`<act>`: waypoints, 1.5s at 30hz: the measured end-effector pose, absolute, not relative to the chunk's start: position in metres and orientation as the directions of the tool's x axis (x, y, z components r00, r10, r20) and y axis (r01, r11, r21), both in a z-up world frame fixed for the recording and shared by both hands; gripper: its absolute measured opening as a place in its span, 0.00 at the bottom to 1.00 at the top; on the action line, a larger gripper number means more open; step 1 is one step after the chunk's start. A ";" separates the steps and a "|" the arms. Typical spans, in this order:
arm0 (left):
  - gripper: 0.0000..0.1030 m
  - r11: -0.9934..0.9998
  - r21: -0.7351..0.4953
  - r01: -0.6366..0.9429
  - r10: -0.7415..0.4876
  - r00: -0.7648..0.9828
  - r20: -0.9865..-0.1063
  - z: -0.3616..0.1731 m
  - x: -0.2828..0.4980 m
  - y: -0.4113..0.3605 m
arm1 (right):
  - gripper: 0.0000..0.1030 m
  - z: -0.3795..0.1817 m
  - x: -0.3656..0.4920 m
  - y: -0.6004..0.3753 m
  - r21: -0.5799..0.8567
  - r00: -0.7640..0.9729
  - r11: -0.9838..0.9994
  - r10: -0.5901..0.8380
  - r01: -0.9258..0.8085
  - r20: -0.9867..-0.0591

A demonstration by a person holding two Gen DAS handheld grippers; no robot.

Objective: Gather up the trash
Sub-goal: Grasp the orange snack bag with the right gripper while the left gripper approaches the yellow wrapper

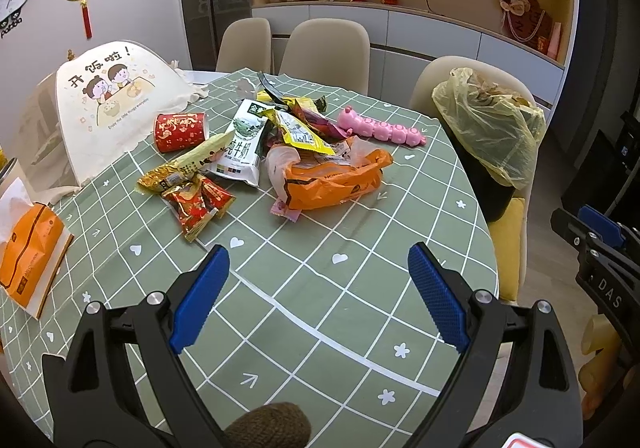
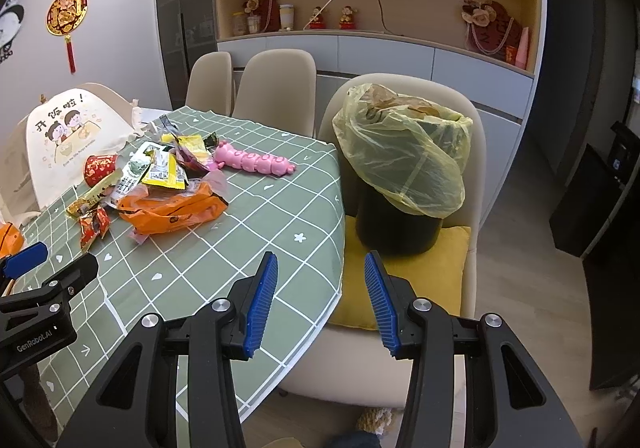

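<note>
A pile of trash lies on the green checked tablecloth (image 1: pixel 304 288): an orange plastic bag (image 1: pixel 332 179), a white milk pouch (image 1: pixel 242 145), yellow wrappers (image 1: pixel 298 127), red and gold snack packets (image 1: pixel 198 205) and a red paper cup (image 1: pixel 180 131). A black bin with a yellow liner (image 2: pixel 404 163) stands on a chair at the table's right side. My left gripper (image 1: pixel 318 298) is open and empty above the near table. My right gripper (image 2: pixel 320 302) is open and empty over the table's right edge, in front of the bin. The pile also shows in the right wrist view (image 2: pixel 168 203).
A pink caterpillar toy (image 1: pixel 380 129) lies behind the pile. A cream food cover (image 1: pixel 112 107) stands at the left. An orange tissue pack (image 1: pixel 28 252) sits at the near left. A yellow cushion (image 2: pixel 420 280) lies under the bin. Beige chairs (image 1: pixel 326 51) stand behind the table.
</note>
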State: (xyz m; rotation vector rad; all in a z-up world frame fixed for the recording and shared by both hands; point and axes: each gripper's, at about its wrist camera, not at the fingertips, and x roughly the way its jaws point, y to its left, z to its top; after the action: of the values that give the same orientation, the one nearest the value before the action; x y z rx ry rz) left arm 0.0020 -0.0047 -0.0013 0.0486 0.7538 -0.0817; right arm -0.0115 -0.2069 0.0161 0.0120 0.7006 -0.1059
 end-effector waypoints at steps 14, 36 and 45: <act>0.84 0.986 -0.022 0.163 -0.130 0.695 -0.707 -0.005 0.105 0.008 | 0.42 -0.005 0.070 -0.240 -0.053 0.699 0.986 -0.148 0.156 -0.699; 0.88 0.965 -0.119 0.234 -0.234 0.559 -0.795 -0.023 0.266 0.078 | 0.42 -0.025 0.178 -0.144 0.221 0.663 0.974 0.135 0.046 -0.736; 0.85 0.955 -0.133 0.265 -0.259 0.525 -0.811 -0.031 0.263 0.081 | 0.38 -0.056 0.193 -0.125 0.214 0.565 0.976 0.191 -0.025 -0.803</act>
State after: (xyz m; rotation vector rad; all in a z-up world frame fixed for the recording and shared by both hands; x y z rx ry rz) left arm 0.2628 0.0812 -0.0307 0.0066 0.9686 -0.3129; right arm 0.1933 -0.1245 -0.0559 0.1866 0.9638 0.1280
